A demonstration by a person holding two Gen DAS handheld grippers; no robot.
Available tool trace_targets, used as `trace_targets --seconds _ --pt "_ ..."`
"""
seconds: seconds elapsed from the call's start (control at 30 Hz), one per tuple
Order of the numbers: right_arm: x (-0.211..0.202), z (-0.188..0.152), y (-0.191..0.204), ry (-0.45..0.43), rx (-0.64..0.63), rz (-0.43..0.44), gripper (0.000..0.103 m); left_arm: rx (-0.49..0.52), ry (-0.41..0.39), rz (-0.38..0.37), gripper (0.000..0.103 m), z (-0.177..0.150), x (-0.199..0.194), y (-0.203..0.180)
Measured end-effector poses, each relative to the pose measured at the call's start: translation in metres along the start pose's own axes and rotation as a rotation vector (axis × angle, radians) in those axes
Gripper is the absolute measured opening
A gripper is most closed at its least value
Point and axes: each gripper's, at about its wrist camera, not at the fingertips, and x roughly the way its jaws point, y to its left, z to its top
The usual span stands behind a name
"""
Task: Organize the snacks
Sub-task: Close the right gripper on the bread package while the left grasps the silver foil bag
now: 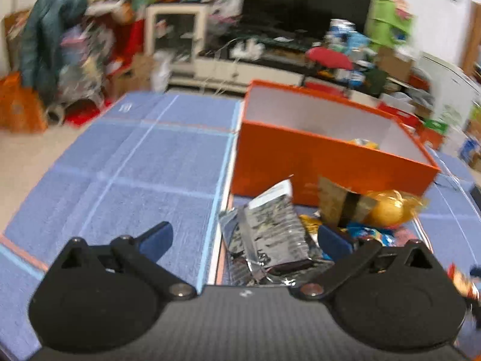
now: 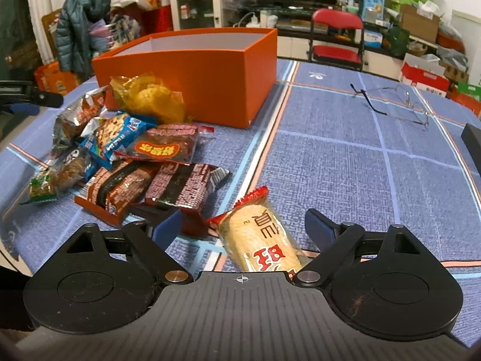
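An open orange box (image 1: pixel 315 162) (image 2: pixel 195 69) stands on the blue checked tablecloth (image 1: pixel 135 165); a yellow packet (image 1: pixel 363 143) shows inside it. In front of the box lies a pile of snack packets (image 2: pixel 126 156), with a gold-wrapped one (image 1: pixel 387 210) (image 2: pixel 150 99) against the box wall. My left gripper (image 1: pixel 246 237) is open, with a crumpled silver packet (image 1: pixel 270 234) lying between its fingers, untouched by the pads. My right gripper (image 2: pixel 243 228) is open around a pale rice-cracker packet (image 2: pixel 258 237) with red ends that lies on the cloth, gaps on both sides.
A pair of glasses (image 2: pixel 390 102) lies on the cloth to the right of the box. A dark object (image 2: pixel 472 144) sits at the table's right edge. Beyond the table are a red chair (image 2: pixel 336 36), a TV stand and cluttered shelves.
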Motion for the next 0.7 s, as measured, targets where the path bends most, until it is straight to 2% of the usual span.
trace_targets --seconds 0.1,0.17,0.23,0.43,0.53,0.57,0.7 --pt "0.005 -0.002 -0.003 0.01 0.002 0.022 0.081 -0.153 0.042 -0.026 0.102 0.001 0.016 0.007" --pt "0.008 -0.004 -0.005 0.022 0.0 0.036 0.077 -0.155 0.073 -0.047 0.102 0.004 0.026 0.003" --pt "0.013 -0.006 -0.007 0.046 0.0 0.04 0.073 -0.135 0.07 -0.04 0.102 0.005 0.032 0.0" --pt "0.017 -0.006 -0.01 0.051 -0.009 0.039 0.072 -0.156 0.118 -0.049 0.102 -0.001 0.042 0.002" --pt "0.017 -0.005 -0.01 0.058 -0.024 0.024 0.065 -0.14 0.123 -0.05 0.102 -0.005 0.047 0.001" --pt "0.018 -0.005 -0.01 0.058 -0.027 0.02 0.06 -0.15 0.123 -0.052 0.102 -0.005 0.047 0.002" --pt "0.015 -0.006 -0.009 0.059 -0.025 0.026 0.058 -0.208 0.11 -0.079 0.101 -0.003 0.045 0.01"
